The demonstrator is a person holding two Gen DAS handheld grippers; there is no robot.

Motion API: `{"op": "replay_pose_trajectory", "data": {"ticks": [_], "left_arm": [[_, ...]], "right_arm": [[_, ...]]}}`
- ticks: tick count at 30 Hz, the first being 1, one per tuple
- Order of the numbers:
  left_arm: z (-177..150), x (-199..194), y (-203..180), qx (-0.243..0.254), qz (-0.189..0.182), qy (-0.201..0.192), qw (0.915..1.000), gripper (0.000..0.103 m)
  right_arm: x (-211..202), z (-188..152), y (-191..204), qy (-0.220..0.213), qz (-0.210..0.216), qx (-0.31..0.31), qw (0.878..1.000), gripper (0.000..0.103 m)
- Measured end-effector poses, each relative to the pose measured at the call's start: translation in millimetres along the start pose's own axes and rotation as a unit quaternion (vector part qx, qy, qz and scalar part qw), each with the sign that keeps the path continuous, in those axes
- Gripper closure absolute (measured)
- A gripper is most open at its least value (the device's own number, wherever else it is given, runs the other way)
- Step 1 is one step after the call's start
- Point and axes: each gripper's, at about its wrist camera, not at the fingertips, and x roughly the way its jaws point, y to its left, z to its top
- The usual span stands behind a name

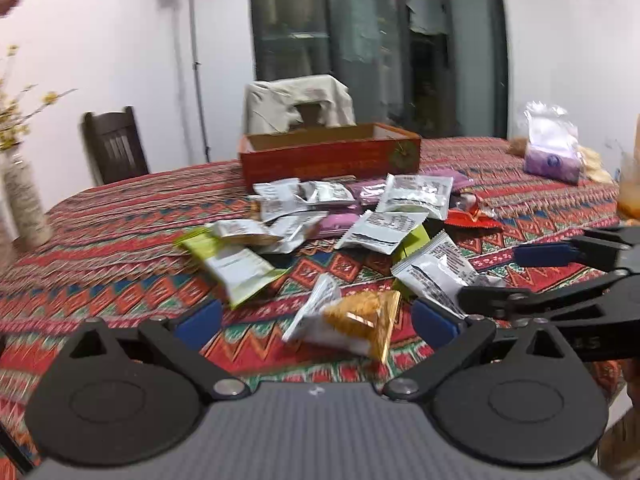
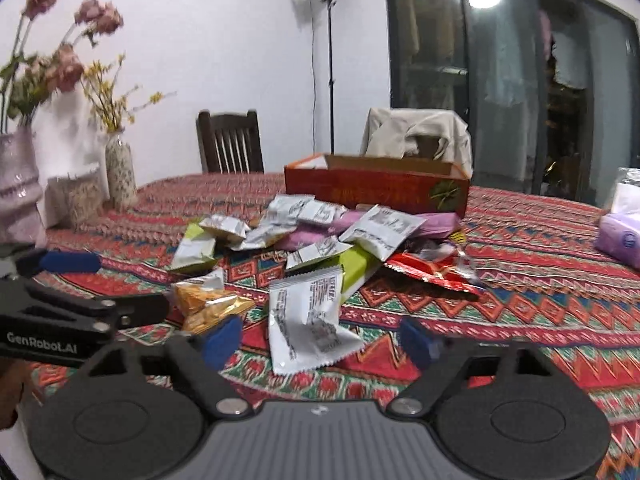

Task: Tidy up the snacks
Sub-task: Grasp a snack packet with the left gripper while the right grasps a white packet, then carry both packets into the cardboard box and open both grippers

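Several snack packets lie in a loose pile (image 1: 340, 216) on the patterned tablecloth (image 1: 120, 280), in front of an open red cardboard box (image 1: 328, 156). My left gripper (image 1: 316, 320) is open, low over the table, with a gold-and-white packet (image 1: 352, 320) lying between its blue fingertips. My right gripper (image 2: 320, 340) is open with a white packet (image 2: 308, 320) lying between its fingertips. The box (image 2: 376, 188) and pile (image 2: 320, 232) also show in the right wrist view. Each gripper shows in the other's view: the right one (image 1: 560, 280), the left one (image 2: 60, 300).
Two vases with flowers (image 2: 116, 168) stand at the table's left edge. A purple tissue pack (image 1: 552, 160) and bagged items sit at the far right. Chairs (image 2: 230, 142) stand behind the table, one draped with cloth (image 1: 296, 100). A light stand (image 2: 330, 68) is by the wall.
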Motion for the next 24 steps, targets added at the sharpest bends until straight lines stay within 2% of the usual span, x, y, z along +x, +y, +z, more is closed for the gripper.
{"op": "replay_pose_trajectory", "data": {"ticks": [4, 6, 7, 9, 11, 14, 15, 19, 24], "left_arm": [[4, 27, 9, 0.006, -0.029, 0.032, 0.9990, 0.000], [3, 41, 13, -0.003, -0.046, 0.055, 0.9975, 0.001], [3, 46, 15, -0.008, -0.052, 0.064, 0.9966, 0.005], [2, 55, 17, -0.016, -0.064, 0.085, 0.9942, 0.024], [3, 57, 16, -0.015, -0.060, 0.083, 0.9946, 0.048], [5, 59, 13, -0.016, -0.068, 0.085, 0.9940, 0.050], [5, 58, 12, -0.017, -0.072, 0.085, 0.9936, 0.050], [10, 47, 7, -0.008, -0.070, 0.071, 0.9949, 0.050], [27, 38, 13, -0.023, -0.057, 0.052, 0.9967, 0.050]], "right_arm": [[27, 6, -3, 0.026, 0.010, -0.012, 1.000, 0.034], [36, 6, -4, 0.038, 0.018, -0.015, 0.999, 0.039], [39, 7, -5, 0.045, 0.025, -0.014, 0.999, 0.042], [42, 8, -8, 0.048, 0.035, -0.009, 0.998, 0.051], [41, 9, -11, 0.048, 0.044, -0.003, 0.998, 0.055], [34, 8, -20, 0.044, 0.050, 0.014, 0.998, 0.064], [31, 8, -23, 0.042, 0.051, 0.018, 0.998, 0.070], [22, 9, -35, 0.026, 0.044, 0.031, 0.998, 0.071], [19, 13, -51, 0.017, 0.045, 0.054, 0.997, 0.071]]}}
